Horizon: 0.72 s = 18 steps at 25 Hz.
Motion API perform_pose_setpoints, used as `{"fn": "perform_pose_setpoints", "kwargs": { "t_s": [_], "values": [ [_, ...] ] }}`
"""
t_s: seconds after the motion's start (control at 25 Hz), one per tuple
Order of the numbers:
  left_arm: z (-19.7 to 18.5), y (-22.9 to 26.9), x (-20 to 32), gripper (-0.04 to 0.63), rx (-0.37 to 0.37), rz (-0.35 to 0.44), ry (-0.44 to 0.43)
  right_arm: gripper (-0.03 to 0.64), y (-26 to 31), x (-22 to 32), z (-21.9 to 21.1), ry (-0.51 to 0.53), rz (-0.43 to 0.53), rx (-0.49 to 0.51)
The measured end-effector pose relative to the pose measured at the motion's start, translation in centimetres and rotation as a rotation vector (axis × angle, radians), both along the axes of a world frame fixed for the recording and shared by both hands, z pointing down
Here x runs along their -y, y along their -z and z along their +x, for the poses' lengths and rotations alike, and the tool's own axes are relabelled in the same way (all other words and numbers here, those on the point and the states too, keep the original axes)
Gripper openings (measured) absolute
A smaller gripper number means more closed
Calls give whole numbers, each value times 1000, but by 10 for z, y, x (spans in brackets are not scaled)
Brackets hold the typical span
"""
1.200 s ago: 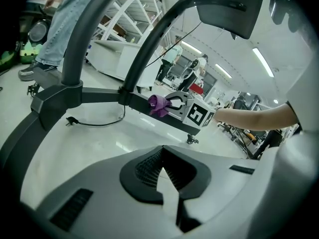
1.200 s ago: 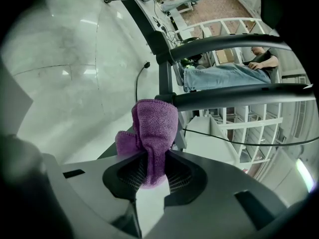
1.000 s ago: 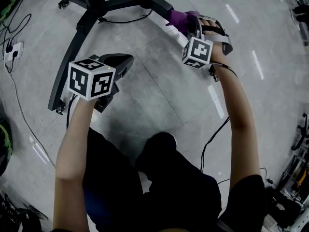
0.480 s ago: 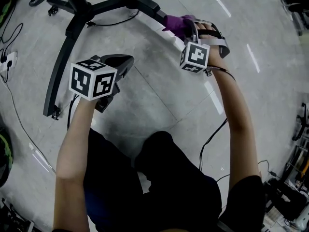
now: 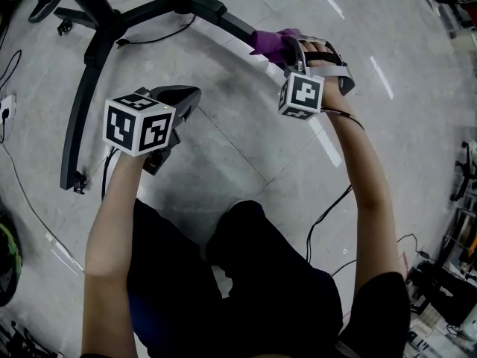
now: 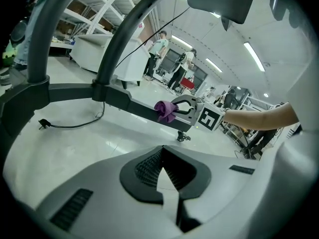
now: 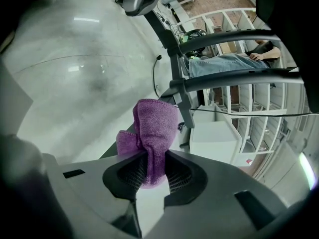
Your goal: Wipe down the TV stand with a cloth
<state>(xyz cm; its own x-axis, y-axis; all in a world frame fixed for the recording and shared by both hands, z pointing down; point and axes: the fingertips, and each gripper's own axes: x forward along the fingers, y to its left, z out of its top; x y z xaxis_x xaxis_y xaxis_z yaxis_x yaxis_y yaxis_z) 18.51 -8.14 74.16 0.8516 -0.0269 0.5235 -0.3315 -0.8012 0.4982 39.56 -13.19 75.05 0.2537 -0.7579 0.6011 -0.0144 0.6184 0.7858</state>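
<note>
**Head view: purple cloth clamped on the stand's right-hand leg**

Head view showed the TV stand [image 5: 80, 107] as a black, splayed base on a pale grey floor [image 5: 246, 140], one long leg curving down the left side of the frame to a small caster. Just right of that leg, the left gripper [image 5: 186, 95] hovered above bare floor, its marker cube [image 5: 139, 124] facing up. The left gripper view showed its jaws brought together at the tips with nothing between them. A thin black cable [image 5: 158, 36] lay on the floor near the stand's centre.

Further right, another leg of the base ran out toward the right gripper [image 5: 289, 45]. The purple cloth [image 5: 273, 43] sat at the outer part of this leg, bunched at the gripper's front. In the left gripper view the cloth [image 6: 166, 110] lay on top of the dark leg [image 6: 134, 103], above a caster [image 6: 182, 136], with the right gripper [image 6: 185, 107] behind it and a bare forearm [image 6: 259, 117] reaching in from the right.

The right gripper view showed the right gripper [image 7: 152, 169] with its jaws narrowed onto a folded neck of the cloth [image 7: 153, 128], so that the ribbed pads [image 7: 130, 172] pressed it from both sides. The rest of the cloth bulged up and forward past the jaws. White shelving [image 7: 234, 108] stood in the background there.
</note>
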Motion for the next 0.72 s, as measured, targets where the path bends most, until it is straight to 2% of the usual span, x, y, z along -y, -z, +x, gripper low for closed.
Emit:
{"fn": "perform_pose_setpoints", "kwargs": {
  "t_s": [0.72],
  "values": [
    [-9, -2, 1, 7, 10, -6, 3, 104, 0, -52, 31, -49, -38, -5]
  ]
}}
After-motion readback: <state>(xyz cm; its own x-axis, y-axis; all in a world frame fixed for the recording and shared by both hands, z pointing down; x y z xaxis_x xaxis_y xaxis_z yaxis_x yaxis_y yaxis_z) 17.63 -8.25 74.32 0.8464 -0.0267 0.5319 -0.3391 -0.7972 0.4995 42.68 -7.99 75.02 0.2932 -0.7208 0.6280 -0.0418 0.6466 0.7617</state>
